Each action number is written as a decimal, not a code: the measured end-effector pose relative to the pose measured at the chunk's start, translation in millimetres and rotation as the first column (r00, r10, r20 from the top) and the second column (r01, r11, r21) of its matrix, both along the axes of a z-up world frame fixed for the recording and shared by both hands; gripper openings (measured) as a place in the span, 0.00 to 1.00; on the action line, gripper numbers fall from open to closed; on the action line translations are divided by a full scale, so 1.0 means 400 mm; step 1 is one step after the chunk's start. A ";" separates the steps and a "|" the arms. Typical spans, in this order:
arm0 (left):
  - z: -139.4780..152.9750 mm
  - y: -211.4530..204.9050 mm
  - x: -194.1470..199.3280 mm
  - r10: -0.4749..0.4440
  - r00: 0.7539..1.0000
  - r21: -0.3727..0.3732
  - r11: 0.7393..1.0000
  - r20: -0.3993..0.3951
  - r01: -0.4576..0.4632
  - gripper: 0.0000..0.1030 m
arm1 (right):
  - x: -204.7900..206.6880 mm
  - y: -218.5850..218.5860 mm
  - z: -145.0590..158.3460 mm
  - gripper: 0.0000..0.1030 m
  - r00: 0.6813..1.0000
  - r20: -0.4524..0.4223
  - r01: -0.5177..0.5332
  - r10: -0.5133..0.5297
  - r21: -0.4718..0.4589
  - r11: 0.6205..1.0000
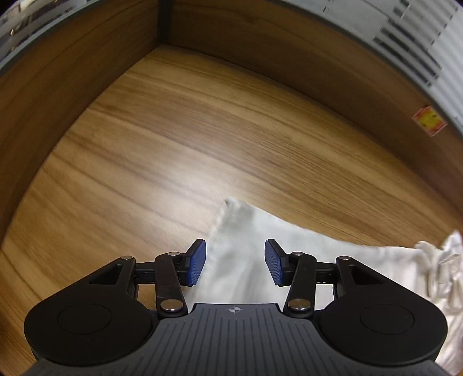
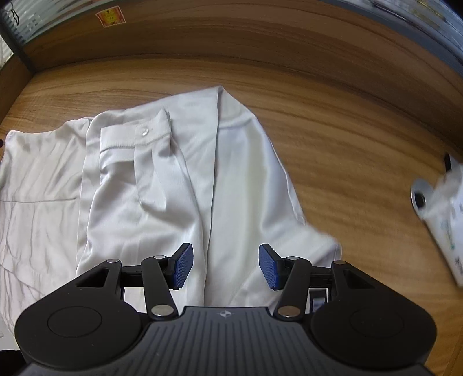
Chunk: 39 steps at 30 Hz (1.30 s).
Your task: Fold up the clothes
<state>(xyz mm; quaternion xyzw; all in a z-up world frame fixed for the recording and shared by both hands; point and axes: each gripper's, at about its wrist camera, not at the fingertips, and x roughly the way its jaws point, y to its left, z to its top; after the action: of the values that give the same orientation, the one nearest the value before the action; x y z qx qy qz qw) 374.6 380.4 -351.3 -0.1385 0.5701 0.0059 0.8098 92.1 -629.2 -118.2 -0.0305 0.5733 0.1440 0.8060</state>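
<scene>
Nearest to me, my left gripper (image 1: 235,261) has its blue pads (image 1: 197,261) spread wide with nothing between them. Just past those pads lies a pale corner of the white garment (image 1: 260,245), flat on the wooden table (image 1: 173,138); the cloth runs off toward the right edge of that view, where it bunches into folds. Beyond the corner the table is bare wood grain up to the dark wooden partition (image 1: 72,57) that meets at a corner far ahead. A small orange sticker (image 1: 429,120) sits on the partition at the far right.

My right gripper (image 2: 225,265) is likewise spread, its pads holding nothing, and it hangs above the garment without my being able to tell whether it touches the fabric. Right in front of it the white garment (image 2: 179,179) is laid out on the table (image 2: 347,138), with one panel folded over along a long crease running away from me. Farther up I see a cuff-like band carrying a small clear button (image 2: 144,131) (a shirt, by the look of it). More of the cloth spreads flat to the left. Off to the right, apart from the garment, a blurred white packet (image 2: 445,208) lies on the wood. Farthest away, the partition (image 2: 260,37) carries the sticker (image 2: 110,18) at upper left.
</scene>
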 end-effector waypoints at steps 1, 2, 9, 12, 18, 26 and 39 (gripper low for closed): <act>-0.002 0.003 0.008 -0.006 1.000 0.006 1.000 -0.006 0.006 0.47 | 0.016 0.003 0.001 0.65 1.000 0.002 -0.007 0.007 -0.004 1.000; -0.007 0.007 0.022 -0.015 1.000 0.013 1.000 -0.021 0.015 0.48 | 0.032 0.007 0.001 0.65 1.000 0.003 -0.013 0.013 -0.009 1.000; -0.035 -0.005 0.057 -0.088 0.994 0.023 0.996 -0.062 0.089 0.48 | 0.172 0.041 -0.004 0.65 0.998 0.033 -0.050 0.052 -0.047 0.998; -0.048 -0.018 0.058 -0.115 0.991 0.010 0.993 -0.073 0.116 0.48 | 0.227 0.051 -0.017 0.65 0.998 0.040 -0.050 0.053 -0.061 0.997; -0.051 -0.042 0.058 -0.165 0.984 0.023 0.986 -0.064 0.167 0.48 | 0.296 0.061 -0.053 0.64 0.998 0.020 -0.059 0.061 -0.082 0.995; -0.051 -0.067 0.053 -0.230 0.972 0.073 0.970 -0.046 0.233 0.16 | 0.302 0.071 -0.063 0.40 0.996 0.015 -0.087 0.088 -0.069 0.994; -0.019 -0.124 0.102 -0.245 0.968 0.123 0.963 0.048 0.238 0.04 | 0.299 0.056 -0.055 0.05 0.996 0.063 -0.061 0.069 -0.124 0.990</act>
<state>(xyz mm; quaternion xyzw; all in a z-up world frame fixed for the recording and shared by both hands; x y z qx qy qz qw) 415.4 330.6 -358.8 -0.0205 0.5557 -0.0640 0.8287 211.5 -606.6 -140.1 -0.1033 0.5526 0.1337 0.8162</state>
